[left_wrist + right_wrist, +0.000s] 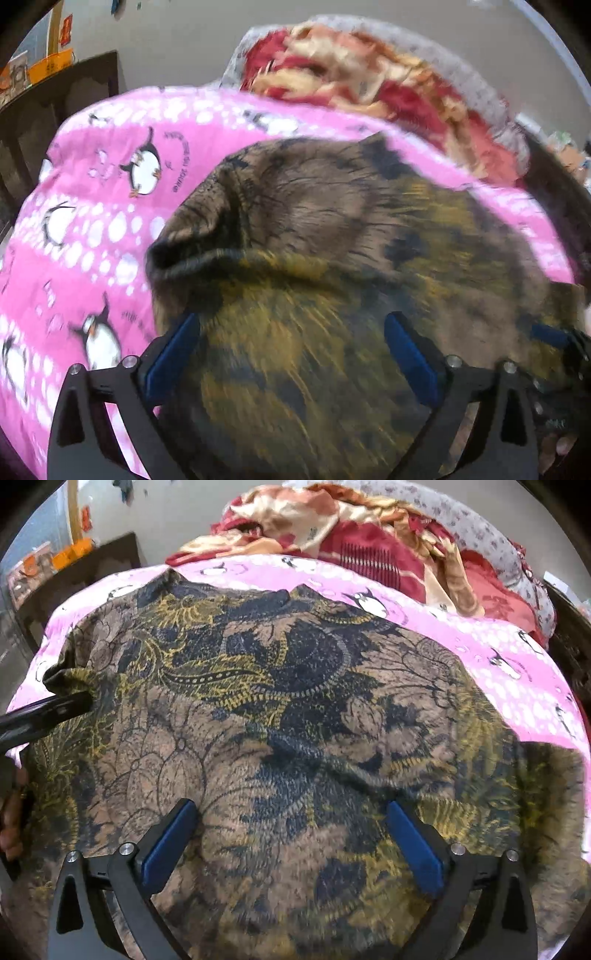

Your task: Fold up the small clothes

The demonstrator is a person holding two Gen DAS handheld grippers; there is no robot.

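Item: patterned garment (280, 716), brown ground with dark blue and mustard paisley print, lying spread on a pink penguin-print bedsheet (509, 653) that covers the bed; its far edge lies near the sheet's far edge, one rolled fold (207, 221) raised toward the left. Left hand-held gripper (291, 354): jaws spread wide over the cloth, nothing pinched. Right hand-held gripper (291, 834): jaws likewise wide, poised over the garment's near part, gripping nothing. Behind, at the bed's far edge: heaped red floral blanket (369, 550).
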